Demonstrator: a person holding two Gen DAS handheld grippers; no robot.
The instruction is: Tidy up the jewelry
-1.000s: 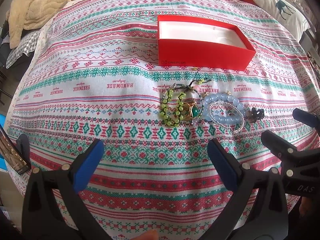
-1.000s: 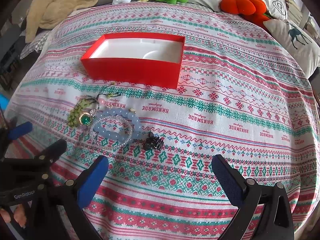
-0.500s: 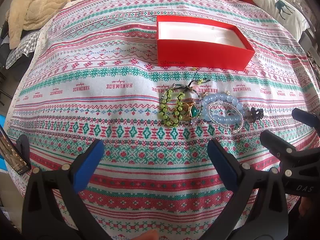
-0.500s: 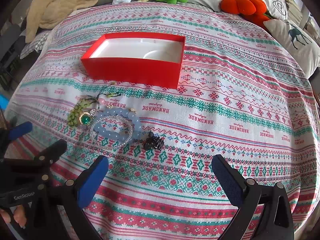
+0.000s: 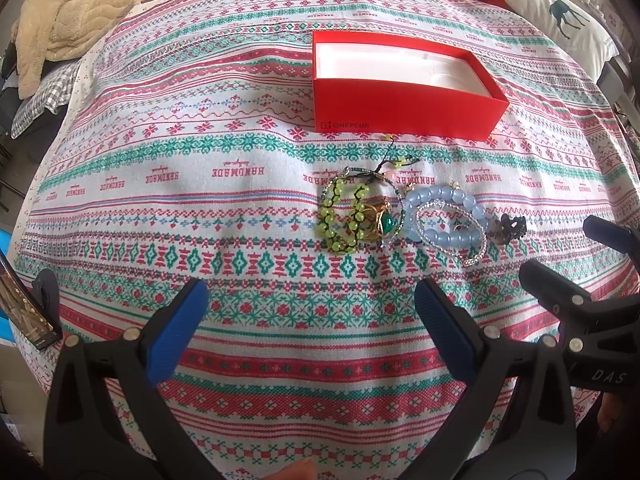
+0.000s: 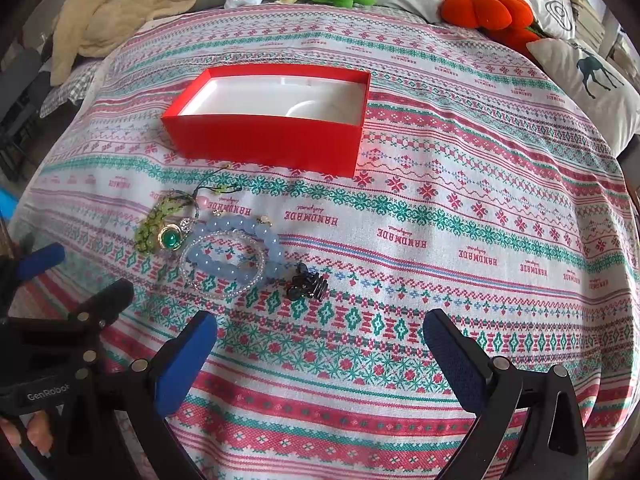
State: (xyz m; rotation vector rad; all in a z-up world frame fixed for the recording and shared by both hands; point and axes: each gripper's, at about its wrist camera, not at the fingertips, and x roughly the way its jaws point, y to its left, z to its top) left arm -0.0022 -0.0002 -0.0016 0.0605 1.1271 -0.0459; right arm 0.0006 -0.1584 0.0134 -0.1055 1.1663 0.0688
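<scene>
Stillness marks the last second — both claws hover where they were, and nothing in the jewelry cluster has shifted, so no piece has yet gone into the open red cardboard box with the white lining (image 6: 276, 120), which sits empty at the far side of the bed. The left claw (image 5: 310, 322) is spread wide and holds nothing; the right claw (image 6: 320, 350) is likewise wide apart and empty. Near the box lie the green beaded bracelet (image 5: 344, 220), the gold ring with a green stone (image 6: 171, 239), the pale blue beaded bracelet (image 6: 240, 252) and, just to its right, the small black hair clip (image 6: 307, 288). Sorting looks not yet begun. The patterned bedspread (image 6: 460, 208) offers broad open room to the right — the pieces themselves touch and overlap, crowding any pick.
</scene>
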